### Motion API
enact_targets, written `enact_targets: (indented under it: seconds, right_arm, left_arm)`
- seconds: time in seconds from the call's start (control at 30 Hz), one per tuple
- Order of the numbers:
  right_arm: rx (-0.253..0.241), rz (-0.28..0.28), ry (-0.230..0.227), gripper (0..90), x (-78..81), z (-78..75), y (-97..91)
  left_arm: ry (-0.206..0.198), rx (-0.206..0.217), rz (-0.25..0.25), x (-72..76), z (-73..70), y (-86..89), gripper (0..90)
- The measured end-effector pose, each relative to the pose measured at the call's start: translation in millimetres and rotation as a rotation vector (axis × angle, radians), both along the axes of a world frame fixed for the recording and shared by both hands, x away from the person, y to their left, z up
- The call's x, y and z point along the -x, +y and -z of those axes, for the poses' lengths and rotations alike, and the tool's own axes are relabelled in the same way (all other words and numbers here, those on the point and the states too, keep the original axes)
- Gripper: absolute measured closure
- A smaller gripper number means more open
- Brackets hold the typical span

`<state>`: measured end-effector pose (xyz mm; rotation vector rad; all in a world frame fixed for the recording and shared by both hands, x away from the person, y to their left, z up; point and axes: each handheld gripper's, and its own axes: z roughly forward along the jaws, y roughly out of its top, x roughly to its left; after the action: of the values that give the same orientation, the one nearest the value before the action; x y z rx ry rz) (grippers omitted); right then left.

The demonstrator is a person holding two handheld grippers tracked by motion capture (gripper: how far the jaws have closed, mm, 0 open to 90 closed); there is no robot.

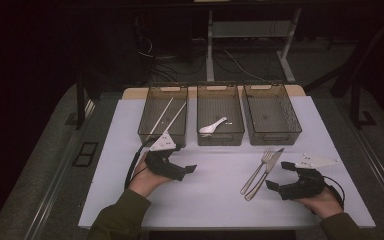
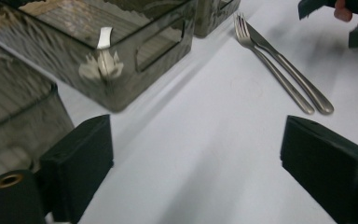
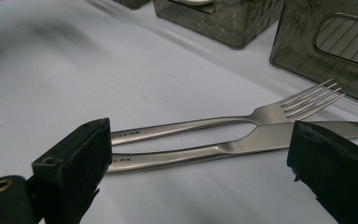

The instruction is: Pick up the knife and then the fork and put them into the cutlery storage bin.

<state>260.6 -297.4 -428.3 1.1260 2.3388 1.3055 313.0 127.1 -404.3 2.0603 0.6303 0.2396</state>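
Note:
A metal fork (image 1: pixel 258 170) and knife (image 1: pixel 268 170) lie side by side on the white table, right of centre. My right gripper (image 1: pixel 276 175) is open just to their right. In the right gripper view the fork (image 3: pixel 200 123) and knife (image 3: pixel 186 156) lie across the gap between the open jaws of my right gripper (image 3: pixel 205 142). My left gripper (image 1: pixel 186 158) rests open at left centre, holding nothing. In the left gripper view, bare table lies between the jaws of my left gripper (image 2: pixel 200 168), with the fork (image 2: pixel 272 67) and knife (image 2: pixel 303 81) farther off.
Three dark see-through bins stand in a row at the back. The left bin (image 1: pixel 145 115) holds two white chopsticks (image 1: pixel 166 116), the middle bin (image 1: pixel 221 138) a white spoon (image 1: pixel 213 126), and the right bin (image 1: pixel 275 137) looks empty. The table's front edge is near the person's forearms.

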Motion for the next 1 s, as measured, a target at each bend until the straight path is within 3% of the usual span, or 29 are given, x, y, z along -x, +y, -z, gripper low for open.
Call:
enact_targets:
  seconds: [0.13, 0.33, 0.5, 0.67, 0.77, 1.0]
  right_arm:
    - [0.017, -0.012, 0.005, 15.9, -1.2, -3.1, 2.7]
    - [0.027, -0.049, 0.034, 37.6, -4.9, -7.0, 8.4]
    - [0.036, -0.074, 0.063, 60.6, -9.4, -10.0, 14.8]
    - [0.060, -0.108, 0.090, 81.6, -13.3, -11.0, 25.4]
    - [0.080, -0.139, 0.110, 89.1, -15.3, -9.8, 34.1]
    - [0.136, -0.229, 0.150, 89.5, -12.8, -3.5, 63.1]
  left_arm:
    - [-0.015, -0.008, -0.006, 13.1, 5.9, 9.7, 2.0]
    - [-0.009, -0.004, -0.026, 25.4, 10.9, 22.0, 0.0]
    - [0.016, 0.002, -0.042, 32.1, 12.8, 27.0, 0.0]
    - [0.015, -0.008, -0.040, 40.8, 16.6, 31.3, 0.0]
    - [0.029, -0.001, -0.035, 44.4, 20.7, 34.1, 0.0]
    - [0.022, 0.003, -0.031, 45.3, 20.4, 35.4, 0.0]
